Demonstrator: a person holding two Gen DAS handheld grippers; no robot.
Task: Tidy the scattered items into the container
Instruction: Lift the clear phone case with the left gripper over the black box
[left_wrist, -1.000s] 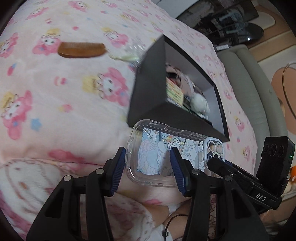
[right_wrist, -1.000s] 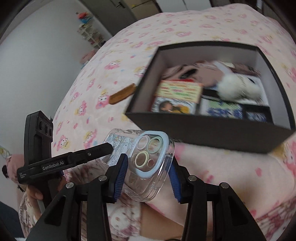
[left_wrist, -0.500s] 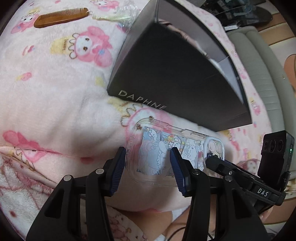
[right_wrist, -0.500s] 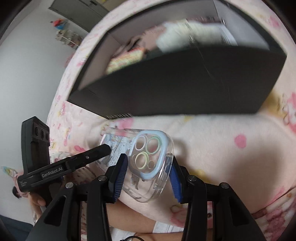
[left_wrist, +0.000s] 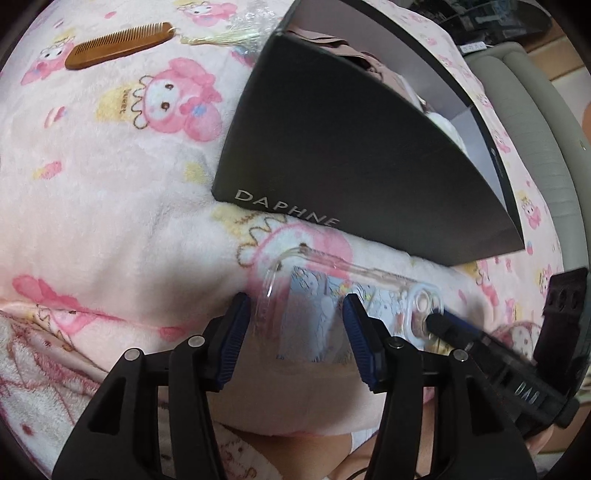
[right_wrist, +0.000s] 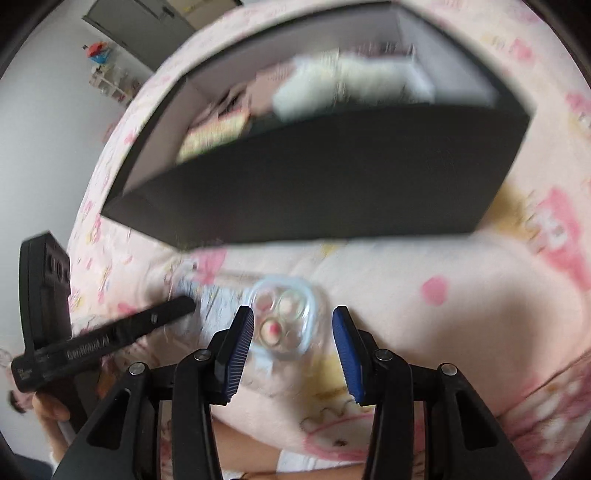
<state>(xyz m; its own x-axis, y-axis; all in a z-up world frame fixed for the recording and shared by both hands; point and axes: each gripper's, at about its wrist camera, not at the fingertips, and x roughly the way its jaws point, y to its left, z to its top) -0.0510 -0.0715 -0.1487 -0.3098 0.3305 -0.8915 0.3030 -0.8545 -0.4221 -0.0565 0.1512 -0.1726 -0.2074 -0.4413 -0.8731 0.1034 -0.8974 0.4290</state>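
A clear phone case (left_wrist: 332, 295) with cartoon art lies flat on the pink blanket, in front of the black DAPHNE box (left_wrist: 351, 158). My left gripper (left_wrist: 295, 332) is open, its fingers standing apart on either side of the case's near end. My right gripper (right_wrist: 291, 336) is open around the case's camera end (right_wrist: 284, 314). The box (right_wrist: 314, 177) holds several items, blurred in the right wrist view. A brown wooden comb (left_wrist: 118, 44) lies on the blanket at the far left, with a pale tassel (left_wrist: 229, 35) beside it.
The pink cartoon blanket (left_wrist: 110, 166) covers a soft, uneven bed. A grey sofa edge (left_wrist: 535, 110) runs along the right. The other gripper's body shows at the right of the left wrist view (left_wrist: 517, 369) and at the left of the right wrist view (right_wrist: 74, 332).
Both grippers lowered the phone case from above the box edge onto the blanket in front of the box. Both have opened and let go of it.
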